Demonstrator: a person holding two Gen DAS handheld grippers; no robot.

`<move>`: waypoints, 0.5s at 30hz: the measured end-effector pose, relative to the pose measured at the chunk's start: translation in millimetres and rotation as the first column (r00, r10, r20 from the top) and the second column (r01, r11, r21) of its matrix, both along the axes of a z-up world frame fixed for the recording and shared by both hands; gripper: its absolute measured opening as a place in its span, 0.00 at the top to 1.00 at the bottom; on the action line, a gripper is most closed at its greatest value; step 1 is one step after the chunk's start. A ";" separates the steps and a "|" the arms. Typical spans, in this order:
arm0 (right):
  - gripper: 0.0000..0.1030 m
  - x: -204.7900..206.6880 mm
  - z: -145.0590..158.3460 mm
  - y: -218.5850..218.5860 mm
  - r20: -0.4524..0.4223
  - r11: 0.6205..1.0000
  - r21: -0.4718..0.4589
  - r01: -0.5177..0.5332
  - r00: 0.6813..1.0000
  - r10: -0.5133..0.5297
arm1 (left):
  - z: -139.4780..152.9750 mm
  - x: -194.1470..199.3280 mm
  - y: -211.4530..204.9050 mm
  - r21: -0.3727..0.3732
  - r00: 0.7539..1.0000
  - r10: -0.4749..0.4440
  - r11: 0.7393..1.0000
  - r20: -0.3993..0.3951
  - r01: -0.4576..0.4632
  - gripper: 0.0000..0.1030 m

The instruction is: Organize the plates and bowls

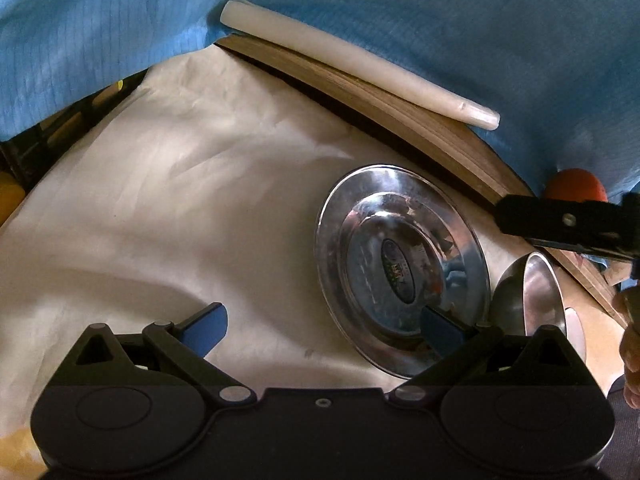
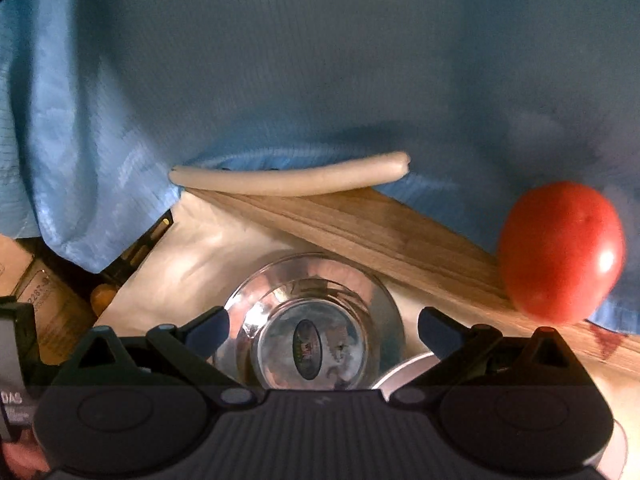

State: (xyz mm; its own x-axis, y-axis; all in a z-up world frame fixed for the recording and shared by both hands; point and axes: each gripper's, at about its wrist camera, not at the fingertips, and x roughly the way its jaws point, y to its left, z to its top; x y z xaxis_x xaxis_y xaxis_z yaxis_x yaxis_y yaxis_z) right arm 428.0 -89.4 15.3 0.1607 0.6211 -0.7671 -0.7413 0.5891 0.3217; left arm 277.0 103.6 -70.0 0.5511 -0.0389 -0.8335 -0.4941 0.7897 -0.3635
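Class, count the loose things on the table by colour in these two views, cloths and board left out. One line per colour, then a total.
Silver: 2, the plate and the bowl.
Red: 1, the tomato.
White: 1, the stick.
Total: 4

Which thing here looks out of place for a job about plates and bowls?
The red tomato stands out: it is food, not dishware, and it rests on the wooden board near its edge, with a red stain below it. The steel plate and steel bowl look undamaged.
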 end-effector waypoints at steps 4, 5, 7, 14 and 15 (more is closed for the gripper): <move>0.01 4.7 -9.4 10.1 -0.013 1.000 -0.029 0.004 1.000 -0.004 | -0.7 1.0 0.0 0.005 1.000 0.001 1.000 0.004 -0.001 0.01; 0.01 6.0 -11.3 12.7 -0.015 0.999 -0.036 0.005 1.000 -0.006 | -0.9 1.0 0.0 0.006 1.000 0.003 1.000 0.006 -0.003 0.01; 0.01 7.5 -14.3 16.1 -0.016 0.998 -0.060 0.007 1.000 -0.008 | -1.0 1.0 0.0 0.005 1.000 0.009 1.000 0.011 -0.009 0.01; 0.03 8.3 -28.3 23.0 -0.025 0.994 -0.112 0.006 1.000 -0.009 | -0.9 2.6 0.0 0.012 1.000 0.003 1.000 0.022 -0.003 0.01; 0.03 9.1 -29.1 23.2 -0.025 0.993 -0.115 0.006 1.000 -0.009 | -1.4 2.7 0.4 0.011 1.000 0.001 1.000 0.021 -0.001 0.01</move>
State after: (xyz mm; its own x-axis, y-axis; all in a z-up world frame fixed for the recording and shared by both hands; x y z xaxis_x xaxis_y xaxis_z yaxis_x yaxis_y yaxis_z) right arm 437.1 -66.2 -13.8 0.1445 0.5272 -0.8373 -0.7293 0.6287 0.2700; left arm 279.6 104.1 -71.5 0.5685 -0.0296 -0.8222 -0.4870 0.7934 -0.3653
